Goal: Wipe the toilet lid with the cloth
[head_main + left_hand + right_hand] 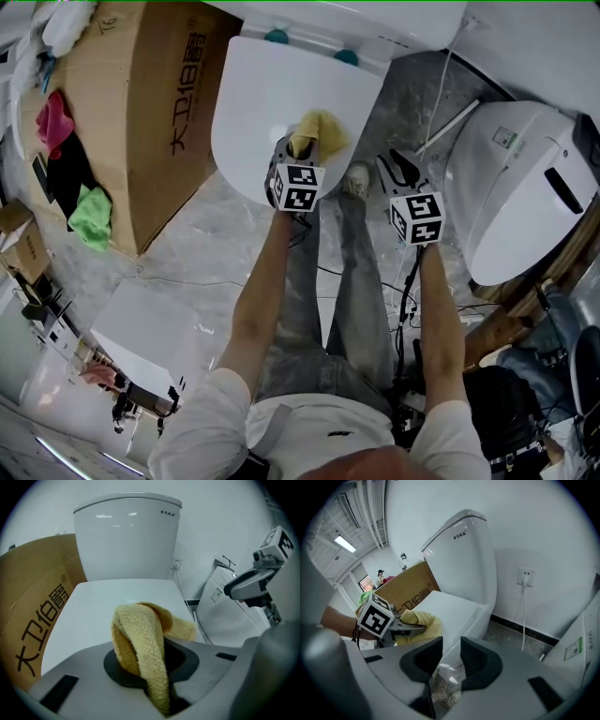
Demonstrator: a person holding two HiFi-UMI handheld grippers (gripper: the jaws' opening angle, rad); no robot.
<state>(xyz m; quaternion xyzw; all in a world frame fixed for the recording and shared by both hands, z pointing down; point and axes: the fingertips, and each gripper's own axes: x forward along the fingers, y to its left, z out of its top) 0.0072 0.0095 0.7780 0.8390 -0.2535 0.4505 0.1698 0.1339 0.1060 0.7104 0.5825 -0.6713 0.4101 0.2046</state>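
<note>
I am clenching the cloth (140, 634) in my left gripper's (292, 155) jaws over the near edge of the toilet lid (253, 103), which is stretching away ahead; my right gripper (398, 171) is hanging beside it, jaws released and empty.

The cloth (317, 131) in the left hand-held gripper (151, 667) is mustard yellow with a little waffle weave. The toilet lid (251, 112) under it is plain glossy white. The right hand-held gripper (446, 660) is light grey with black pads (480, 660), same as the left, and each has a black-and-white square-marker cube (298, 186). Left of the left one there's a brown cardboard box (141, 112) with black lettering, plus a pink rag (53, 122) and a bright green rag (91, 216) further out. The floor (417, 94) around the right one is grey marble with pale veins. There are two teal caps (277, 37) up ahead.
</note>
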